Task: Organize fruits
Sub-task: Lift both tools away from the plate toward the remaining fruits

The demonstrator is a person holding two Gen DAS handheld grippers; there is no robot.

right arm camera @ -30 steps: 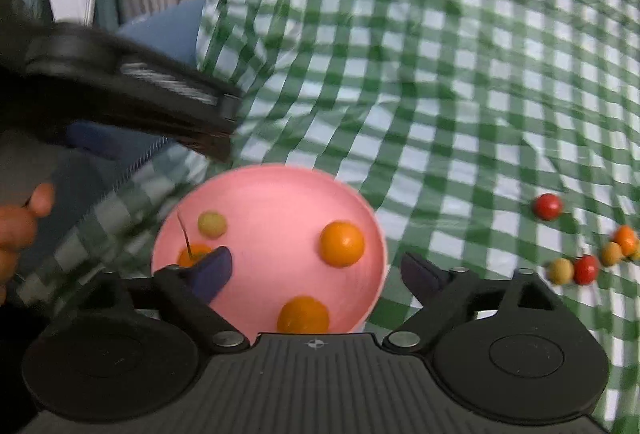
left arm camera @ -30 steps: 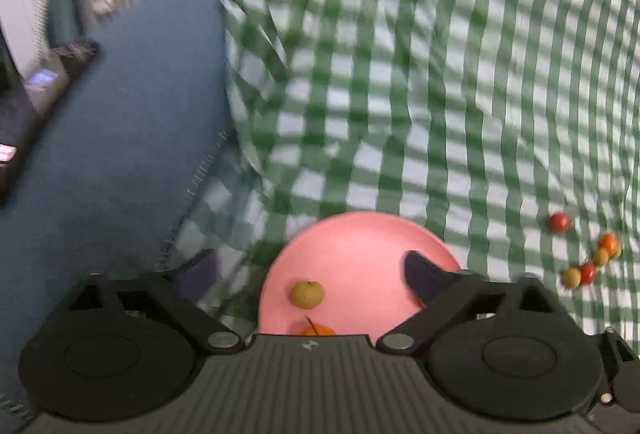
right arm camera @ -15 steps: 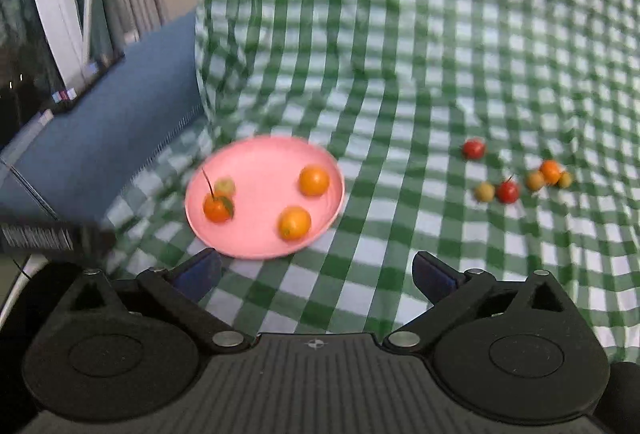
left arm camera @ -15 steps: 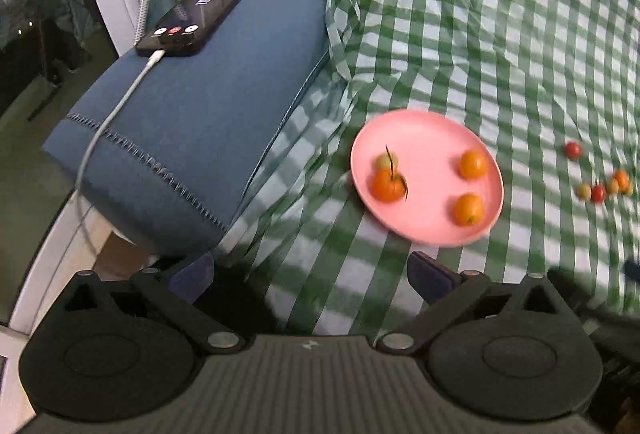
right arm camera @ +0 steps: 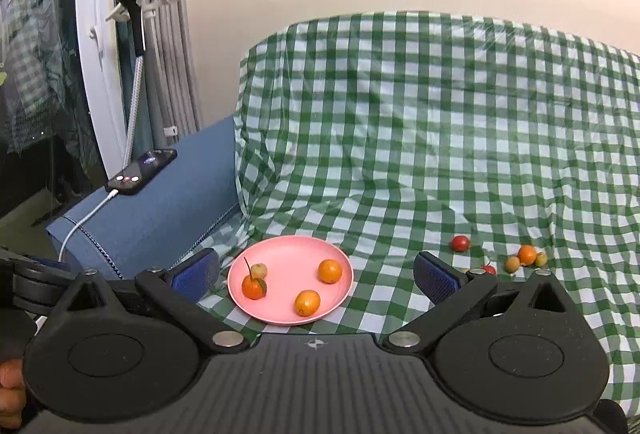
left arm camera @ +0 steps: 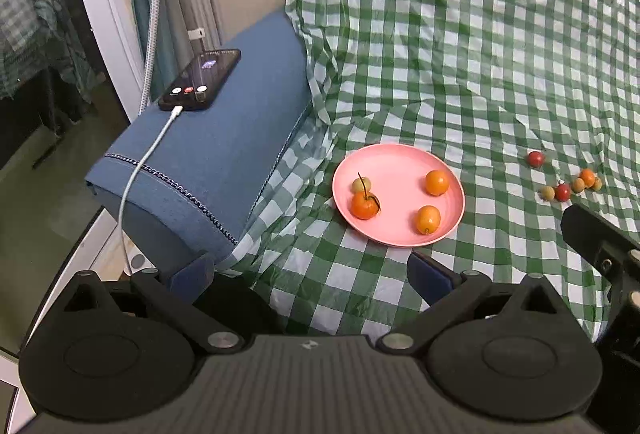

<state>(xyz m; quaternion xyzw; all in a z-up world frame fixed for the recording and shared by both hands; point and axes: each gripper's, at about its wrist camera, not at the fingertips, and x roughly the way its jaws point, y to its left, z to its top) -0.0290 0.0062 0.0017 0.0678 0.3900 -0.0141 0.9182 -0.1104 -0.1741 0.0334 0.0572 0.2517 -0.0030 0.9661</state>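
Note:
A pink plate [left arm camera: 394, 164] [right arm camera: 288, 248] lies on the green checked cloth. It holds three orange fruits [left arm camera: 437, 182] [right arm camera: 330, 271] and one small yellowish fruit [left arm camera: 360, 185] [right arm camera: 260, 268]. To its right, several small red and orange fruits [left arm camera: 562, 191] [right arm camera: 526, 255] lie loose on the cloth. My left gripper [left arm camera: 310, 276] hangs open and empty, well short of the plate. My right gripper [right arm camera: 316, 274] stands wide open and empty above the plate's near side. Part of the right gripper's body shows at the right edge of the left wrist view.
A blue cushion [left arm camera: 208, 150] [right arm camera: 160, 210] lies left of the cloth, with a phone [left arm camera: 200, 79] [right arm camera: 141, 171] on a white charging cable on top. Curtains and a white frame stand at the far left. A hand shows at the lower left of the right wrist view.
Both grippers have pulled back and up from the plate, which now looks smaller and farther off. The right jaws have spread a little wider. The fruits have not moved.

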